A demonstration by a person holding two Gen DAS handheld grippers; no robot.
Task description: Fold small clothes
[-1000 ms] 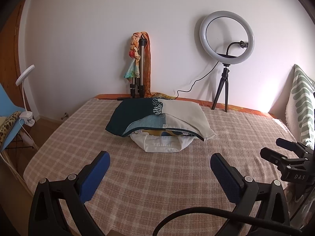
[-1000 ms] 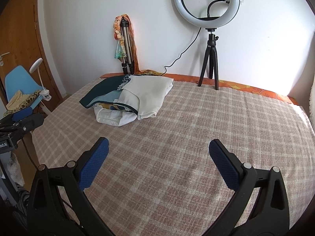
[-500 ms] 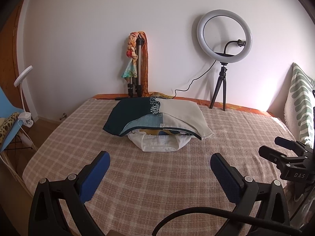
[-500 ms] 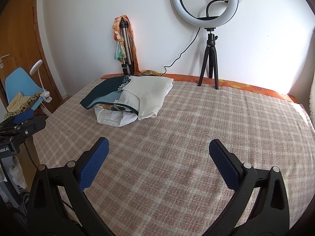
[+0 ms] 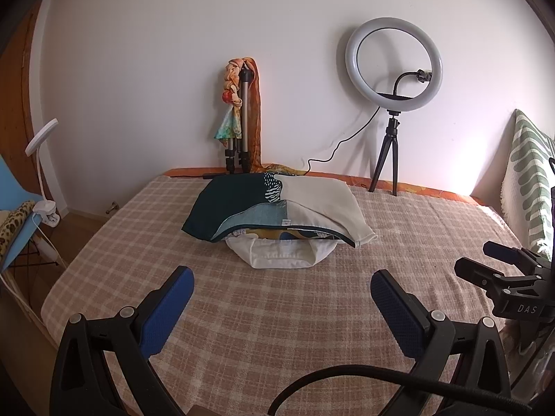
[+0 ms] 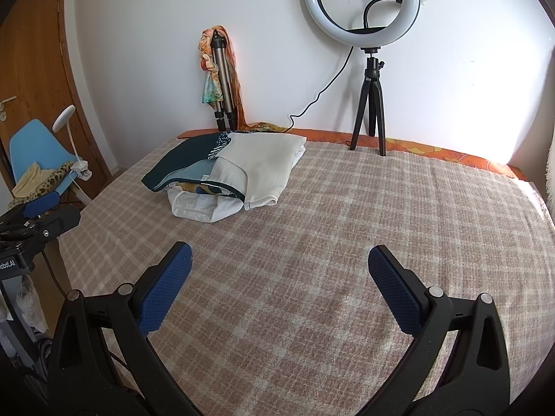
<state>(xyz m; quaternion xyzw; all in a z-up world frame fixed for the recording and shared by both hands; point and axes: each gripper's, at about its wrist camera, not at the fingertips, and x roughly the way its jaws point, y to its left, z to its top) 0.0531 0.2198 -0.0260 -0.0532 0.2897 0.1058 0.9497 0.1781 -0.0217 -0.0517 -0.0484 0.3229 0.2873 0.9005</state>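
A stack of small clothes (image 5: 277, 215) lies at the far middle of the checked bed cover (image 5: 277, 312): a dark teal and cream patterned piece on top, a white garment (image 5: 282, 254) at the bottom. It also shows in the right wrist view (image 6: 229, 173), far left. My left gripper (image 5: 279, 291) is open and empty, above the cover, short of the stack. My right gripper (image 6: 277, 270) is open and empty over bare cover, to the right of the stack. The right gripper's body shows in the left wrist view (image 5: 503, 277).
A ring light on a tripod (image 5: 393, 69) and a folded tripod with a scarf (image 5: 239, 118) stand at the wall behind the bed. A green patterned cushion (image 5: 527, 180) is on the right. A blue chair with a clip lamp (image 6: 38, 159) and a wooden door stand left.
Both views have shifted slightly; the left gripper has drifted a little so the stack sits marginally lower and more centred. The clothes have not moved. Both grippers stay open.
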